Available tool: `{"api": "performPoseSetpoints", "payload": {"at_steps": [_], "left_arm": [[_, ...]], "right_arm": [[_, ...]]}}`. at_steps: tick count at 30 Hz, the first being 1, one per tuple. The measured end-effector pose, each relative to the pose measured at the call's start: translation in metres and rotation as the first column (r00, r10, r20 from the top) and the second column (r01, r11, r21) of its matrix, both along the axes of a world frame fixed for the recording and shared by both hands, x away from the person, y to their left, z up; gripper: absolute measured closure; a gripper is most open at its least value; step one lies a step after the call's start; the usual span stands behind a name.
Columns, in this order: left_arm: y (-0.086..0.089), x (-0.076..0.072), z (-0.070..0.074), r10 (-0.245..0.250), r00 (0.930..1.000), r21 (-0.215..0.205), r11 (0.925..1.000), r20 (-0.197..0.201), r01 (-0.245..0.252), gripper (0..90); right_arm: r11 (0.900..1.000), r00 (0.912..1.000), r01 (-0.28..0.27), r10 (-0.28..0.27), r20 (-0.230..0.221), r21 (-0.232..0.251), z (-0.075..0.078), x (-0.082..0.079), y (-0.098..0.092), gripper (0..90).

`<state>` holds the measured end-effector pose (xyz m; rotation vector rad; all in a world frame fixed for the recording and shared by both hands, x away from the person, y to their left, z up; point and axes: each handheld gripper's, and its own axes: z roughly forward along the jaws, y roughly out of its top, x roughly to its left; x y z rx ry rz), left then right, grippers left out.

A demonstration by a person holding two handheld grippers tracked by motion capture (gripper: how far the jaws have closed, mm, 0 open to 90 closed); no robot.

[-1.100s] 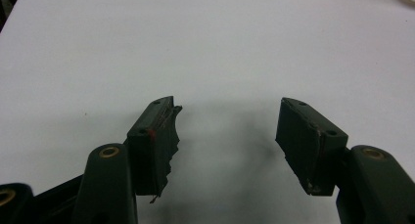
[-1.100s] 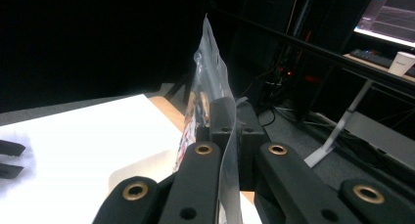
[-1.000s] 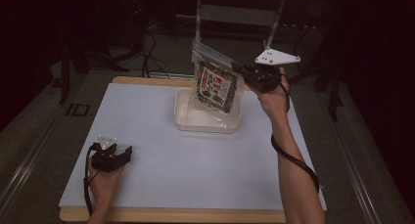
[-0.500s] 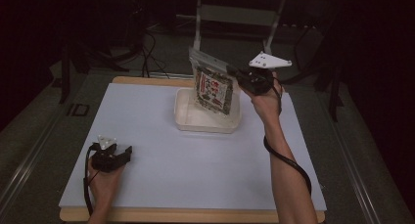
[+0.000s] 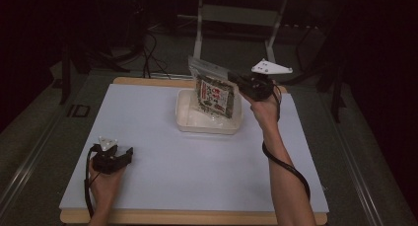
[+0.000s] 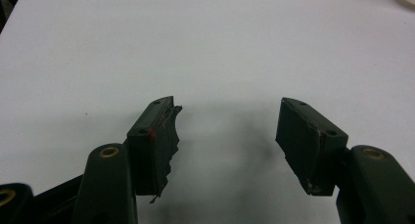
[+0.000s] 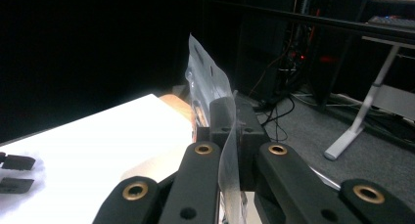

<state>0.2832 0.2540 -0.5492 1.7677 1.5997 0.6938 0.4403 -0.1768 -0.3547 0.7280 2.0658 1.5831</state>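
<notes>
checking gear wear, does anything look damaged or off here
Yes: on the left gripper, one jaw's pad is torn and ragged along its inner edge, while the opposite pad has a clean edge. The packet and tray look fine.

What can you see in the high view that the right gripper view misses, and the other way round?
The high view alone shows the printed front of the packet, the shallow white tray under it, and the left tool resting near the table's front edge. The right gripper view alone shows, up close, the right tool with its jaws pinched on the packet's clear edge. Both show the packet, the right tool and the white table.
</notes>
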Motion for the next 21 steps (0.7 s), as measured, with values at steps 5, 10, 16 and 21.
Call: {"api": "performPoseSetpoints", "payload": {"at_steps": [5,10,16,21], "left_arm": [[0.000,0.000,0.000,-0.001,1.0000,-0.001,1.0000,0.000,0.001,40.3],[0.000,0.000,0.000,-0.001,1.0000,0.000,1.0000,0.000,0.001,40.2],[0.000,0.000,0.000,-0.002,1.0000,0.001,1.0000,-0.002,0.002,40.2],[0.000,0.000,0.000,-0.001,1.0000,0.002,1.0000,-0.005,0.002,40.2]], "right_arm": [[1.000,0.9998,0.008,-0.008,-0.018,0.007,-0.005,0.002,-0.003,89.7],[0.999,0.9988,0.028,-0.027,-0.042,0.023,-0.011,0.005,-0.008,89.7],[0.998,0.9969,0.060,-0.059,-0.052,0.024,-0.013,0.007,-0.016,89.6],[0.998,0.9955,0.067,-0.066,-0.068,0.016,-0.014,0.009,-0.020,89.5]]}}
